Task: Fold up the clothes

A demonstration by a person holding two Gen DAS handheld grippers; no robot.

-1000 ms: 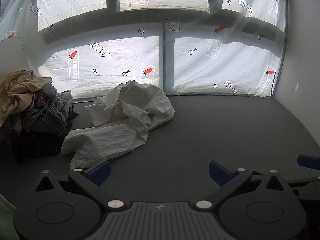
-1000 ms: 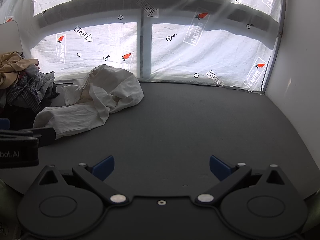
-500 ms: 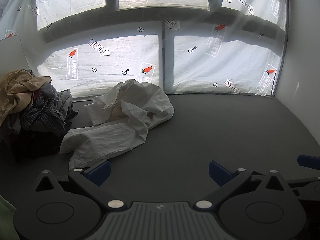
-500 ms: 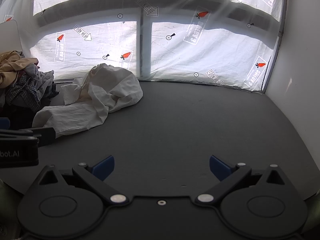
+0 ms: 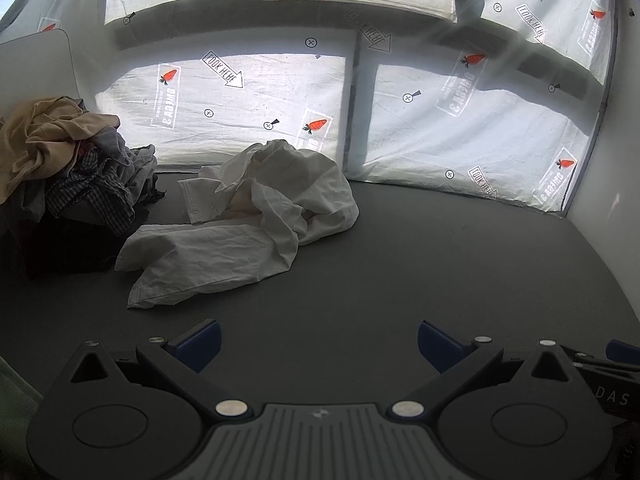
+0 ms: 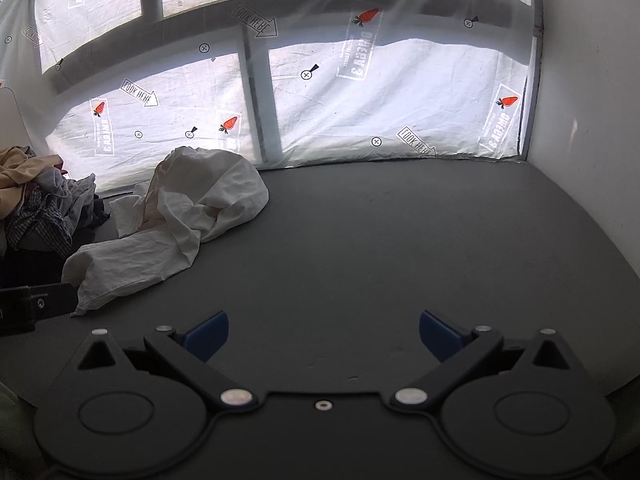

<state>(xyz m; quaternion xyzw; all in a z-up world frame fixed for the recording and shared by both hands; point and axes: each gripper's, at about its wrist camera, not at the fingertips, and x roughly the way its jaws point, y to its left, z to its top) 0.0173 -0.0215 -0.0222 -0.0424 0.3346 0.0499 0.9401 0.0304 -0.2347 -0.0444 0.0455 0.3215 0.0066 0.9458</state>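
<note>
Lying crumpled on the dark grey tabletop (image 5: 400,272), a white garment (image 5: 248,220) sits toward the far left, its bunched upper part close to the plastic-covered window (image 5: 460,128) and one long flat section trailing toward the near side. Just beside it on the left rises a pile of clothes (image 5: 68,168), with a tan piece on top and a checked one below; whether the pile touches the white garment is hard to tell from here. The left gripper (image 5: 318,338) hovers over bare tabletop with its blue-tipped fingers (image 5: 198,340) spread wide and holding nothing. The right gripper (image 6: 322,330) is likewise wide apart and empty, well away from the white garment (image 6: 180,220), with the tabletop (image 6: 400,248) bare in front of it.
</note>
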